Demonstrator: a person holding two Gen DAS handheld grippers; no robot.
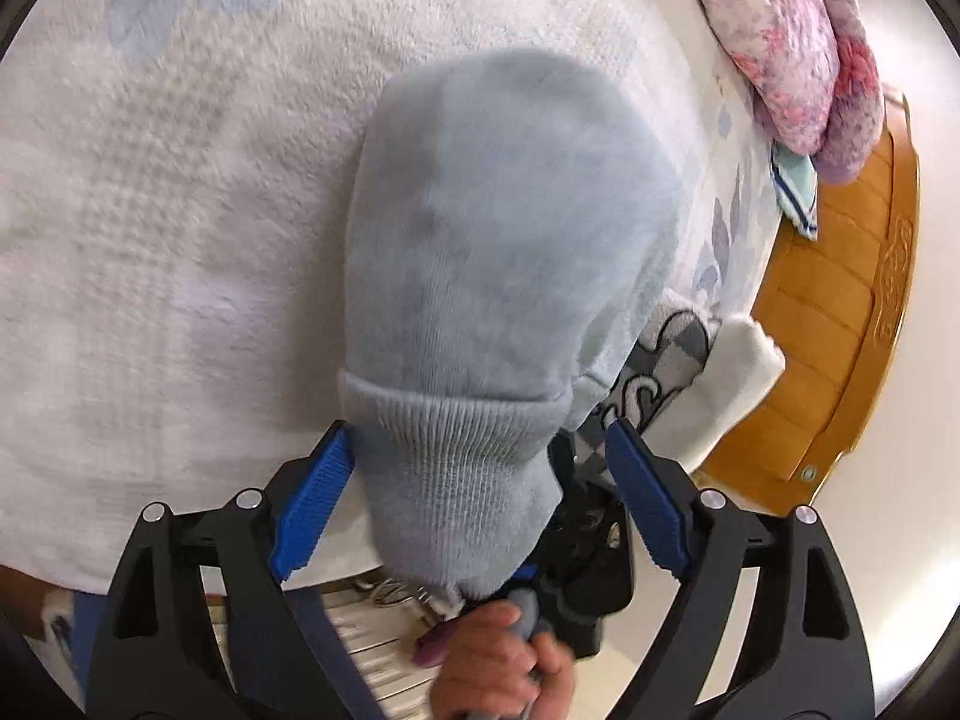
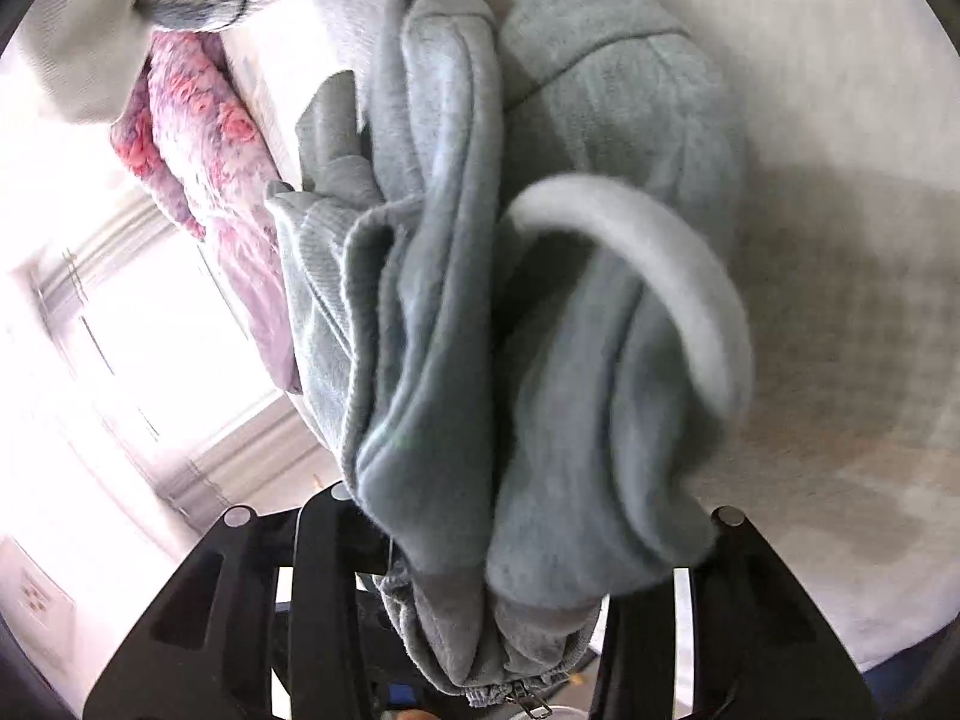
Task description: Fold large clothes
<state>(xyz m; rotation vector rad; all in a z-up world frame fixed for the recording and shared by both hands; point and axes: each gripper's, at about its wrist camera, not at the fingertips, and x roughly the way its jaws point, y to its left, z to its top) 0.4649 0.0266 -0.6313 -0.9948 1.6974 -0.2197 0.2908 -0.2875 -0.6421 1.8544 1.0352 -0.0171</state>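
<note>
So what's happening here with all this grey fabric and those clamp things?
A person is folding a pale grey-blue fleece garment on a bed with a white blanket, holding a two-finger gripper in each hand. The left gripper stands open, its blue pads on either side of a ribbed cuff without pressing it. The right gripper is clamped on a bunched part of the garment near its zip. A floral quilt sits at the bed's far edge.

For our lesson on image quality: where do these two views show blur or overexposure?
Left wrist view: the hand at the bottom edge is motion-blurred. Right wrist view: the window is blown out white; the pale curved cuff of the grey fleece garment smears.
</note>
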